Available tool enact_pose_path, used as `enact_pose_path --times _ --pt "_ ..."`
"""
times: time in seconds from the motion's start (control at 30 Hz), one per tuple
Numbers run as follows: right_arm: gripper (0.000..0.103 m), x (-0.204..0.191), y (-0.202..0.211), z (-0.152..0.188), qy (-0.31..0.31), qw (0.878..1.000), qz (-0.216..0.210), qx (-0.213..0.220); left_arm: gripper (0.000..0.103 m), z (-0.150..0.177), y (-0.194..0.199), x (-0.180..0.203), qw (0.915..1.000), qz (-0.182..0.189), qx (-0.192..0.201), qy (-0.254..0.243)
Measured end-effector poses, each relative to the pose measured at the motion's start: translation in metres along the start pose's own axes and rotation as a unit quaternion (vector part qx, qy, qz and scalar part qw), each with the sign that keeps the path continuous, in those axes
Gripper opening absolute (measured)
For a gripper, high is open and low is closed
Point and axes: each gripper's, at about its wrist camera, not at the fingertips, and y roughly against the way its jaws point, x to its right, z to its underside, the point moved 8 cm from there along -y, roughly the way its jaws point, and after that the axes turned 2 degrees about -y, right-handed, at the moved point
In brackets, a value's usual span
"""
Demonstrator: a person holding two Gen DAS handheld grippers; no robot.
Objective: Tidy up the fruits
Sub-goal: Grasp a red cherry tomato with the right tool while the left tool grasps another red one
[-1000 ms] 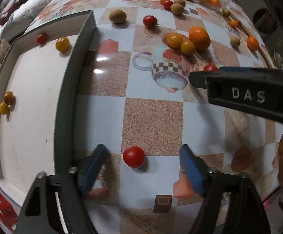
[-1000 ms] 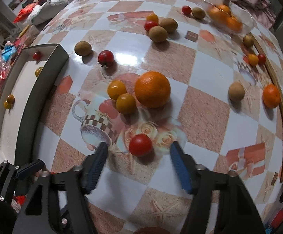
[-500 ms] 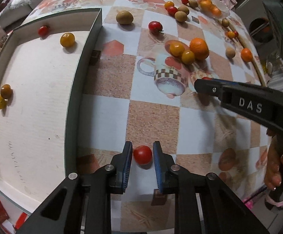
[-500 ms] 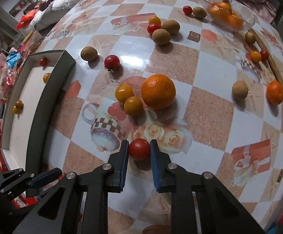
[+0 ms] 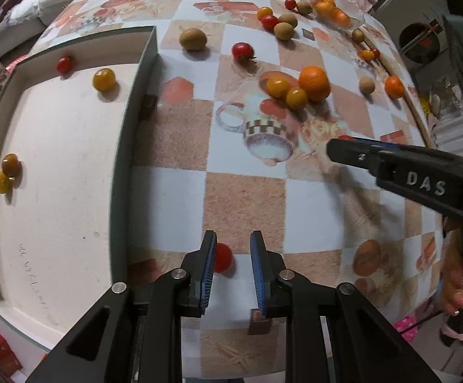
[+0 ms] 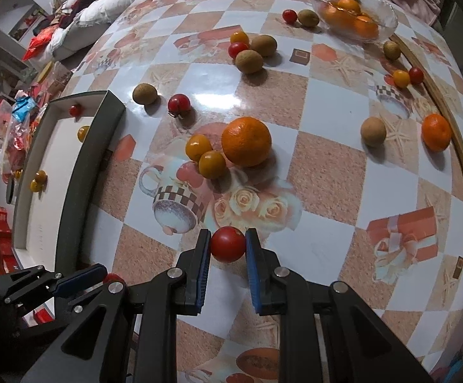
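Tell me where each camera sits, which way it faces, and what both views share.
Left wrist: on the left gripper, looking forward and down along its fingers at a red cherry tomato beside the white tray; the right gripper's arm and the person's right hand show at right.
Right wrist: on the right gripper, looking across the table at its own red cherry tomato; the left gripper shows at lower left.
Shared: the tray, the big orange and the glass bowl.
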Motion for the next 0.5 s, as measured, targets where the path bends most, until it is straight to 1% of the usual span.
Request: enact_pose_path --times 0.1,0.17,0.27,0.3,0.43,0.5 --pt "0.024 0.001 -0.001 0.004 0.000 1.000 0.000 -0.003 0.024 0.002 -0.002 -0.004 0.9997 -0.023 0.007 -0.010" --pt "0.024 -0.001 -0.003 0.005 -0.001 1.000 -0.001 -0.004 0.024 0.004 -0.006 -0.008 0.9991 -0.039 0.005 -0.014" --pt "0.024 -0.003 -0.005 0.007 -0.002 1.000 -0.004 -0.007 0.024 0.011 -0.012 -0.014 0.9990 -0.042 -0.010 -0.008" --pt "0.024 -0.004 -0.005 0.007 -0.004 1.000 -0.005 -0.007 0.024 0.012 -0.012 -0.013 0.9989 -0.046 -0.003 -0.010" --pt "0.024 -0.005 -0.006 0.008 -0.008 1.000 -0.008 -0.008 0.024 0.014 -0.013 -0.006 0.9966 -0.073 0.002 -0.040" --pt "0.024 -0.004 -0.005 0.009 -0.010 1.000 -0.009 -0.008 0.024 0.015 -0.013 -0.003 0.9970 -0.067 0.003 -0.038"
